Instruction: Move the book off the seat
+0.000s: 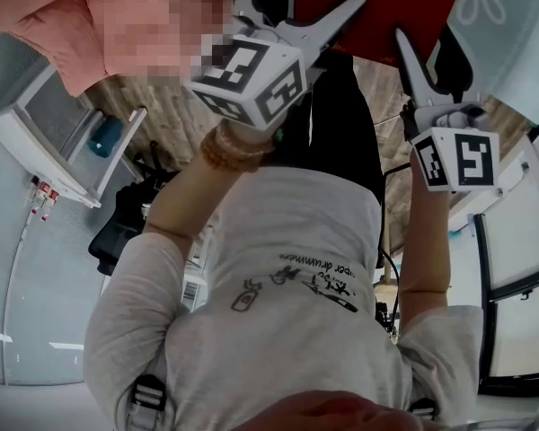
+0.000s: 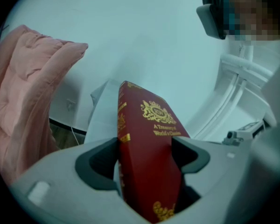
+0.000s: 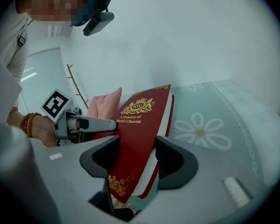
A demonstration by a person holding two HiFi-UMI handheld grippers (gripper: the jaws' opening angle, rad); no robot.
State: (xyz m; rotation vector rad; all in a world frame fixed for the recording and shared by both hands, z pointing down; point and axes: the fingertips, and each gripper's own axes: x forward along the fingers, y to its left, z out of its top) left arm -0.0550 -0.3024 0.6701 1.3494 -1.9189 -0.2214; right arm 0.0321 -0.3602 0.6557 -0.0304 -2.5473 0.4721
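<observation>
The person is holding one red book (image 1: 377, 7) up in the air, at the top middle of the head view. Two grippers are sharing it. The left gripper (image 1: 301, 12) is clenching its jaws on the front and back covers near one end, and the right gripper (image 1: 427, 61) is gripping the covers the same way near the other. I judge the double grip is keeping the thick hardback closed and steady, since a single pinch would be letting it swing or fall open.

In the right gripper view the book is hanging clear of a pale surface printed with one daisy (image 3: 200, 132) at centre right; whether that is the seat I cannot tell. One pink padded cloth (image 2: 23, 101) is filling the left edge of the left gripper view.
</observation>
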